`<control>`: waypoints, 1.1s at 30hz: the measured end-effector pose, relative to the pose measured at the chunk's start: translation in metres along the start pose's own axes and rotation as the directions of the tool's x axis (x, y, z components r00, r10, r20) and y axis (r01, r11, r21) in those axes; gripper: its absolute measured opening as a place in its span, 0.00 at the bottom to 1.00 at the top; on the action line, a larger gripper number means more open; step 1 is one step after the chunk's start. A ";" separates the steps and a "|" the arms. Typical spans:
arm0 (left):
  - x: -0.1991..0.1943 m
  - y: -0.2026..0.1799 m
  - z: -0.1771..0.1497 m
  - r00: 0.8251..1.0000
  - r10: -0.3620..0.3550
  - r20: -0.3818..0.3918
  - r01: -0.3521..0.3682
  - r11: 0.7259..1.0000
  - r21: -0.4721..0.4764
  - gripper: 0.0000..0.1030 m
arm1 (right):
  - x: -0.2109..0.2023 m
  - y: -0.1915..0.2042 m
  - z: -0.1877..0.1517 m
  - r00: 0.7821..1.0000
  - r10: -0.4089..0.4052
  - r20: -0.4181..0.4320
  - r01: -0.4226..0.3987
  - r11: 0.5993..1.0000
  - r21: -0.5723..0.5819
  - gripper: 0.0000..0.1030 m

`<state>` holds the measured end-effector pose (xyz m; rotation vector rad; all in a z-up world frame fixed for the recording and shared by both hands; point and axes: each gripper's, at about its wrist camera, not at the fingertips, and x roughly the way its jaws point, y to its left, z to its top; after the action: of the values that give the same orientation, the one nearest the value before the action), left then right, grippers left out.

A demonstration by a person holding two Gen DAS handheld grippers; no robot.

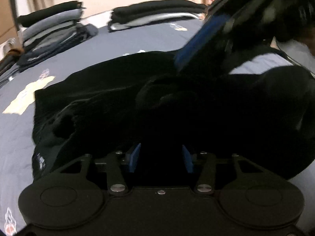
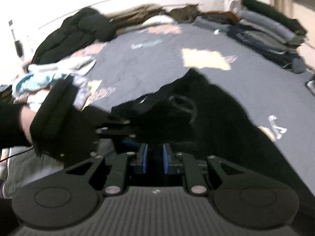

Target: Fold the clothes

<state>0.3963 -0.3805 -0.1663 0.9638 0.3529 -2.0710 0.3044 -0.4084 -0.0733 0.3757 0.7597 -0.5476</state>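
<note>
Both grippers tilt down over a black garment (image 1: pixel 110 90) crumpled on the bed (image 2: pixel 137 66). The left gripper (image 1: pixel 160 155) has its jaws parted around dark cloth; grip unclear. The right gripper (image 2: pixel 154 157) has jaws narrow, contents lost in blackness.

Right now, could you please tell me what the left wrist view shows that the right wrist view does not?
Only the left wrist view shows a second folded stack. Only the right wrist view shows the unfolded laundry heap and black puffy jacket. Both show the black garment, the blue-grey bedspread, the taller folded stack and both hand-held grippers.
</note>
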 end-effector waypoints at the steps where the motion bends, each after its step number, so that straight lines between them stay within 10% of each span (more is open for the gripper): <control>1: 0.001 0.000 0.001 1.000 -0.011 -0.011 0.011 1.000 0.005 0.39 | 0.009 0.002 -0.001 1.000 0.008 -0.020 -0.008 1.000 -0.005 0.14; 4: -0.024 0.016 0.005 0.999 -0.029 0.046 0.032 0.997 -0.069 0.39 | 0.034 -0.004 -0.009 0.997 -0.005 -0.081 0.006 1.000 0.014 0.14; 8: -0.029 0.028 0.008 0.998 -0.040 0.047 0.043 0.997 -0.066 0.12 | 0.043 -0.020 -0.019 0.993 -0.070 -0.094 0.075 0.996 0.049 0.13; 21: 0.026 0.005 0.014 0.997 -0.045 -0.059 0.052 0.992 0.117 0.15 | 0.041 -0.043 -0.032 0.992 -0.115 -0.060 0.122 0.985 0.124 0.12; 33: 0.043 0.006 0.008 0.994 -0.058 -0.097 0.062 0.997 0.041 0.16 | 0.038 -0.040 -0.032 0.992 -0.103 -0.069 0.110 0.988 0.104 0.12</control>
<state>0.3801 -0.4120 -0.1920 1.0936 0.3925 -2.0989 0.2855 -0.4366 -0.1276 0.4562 0.8169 -0.6815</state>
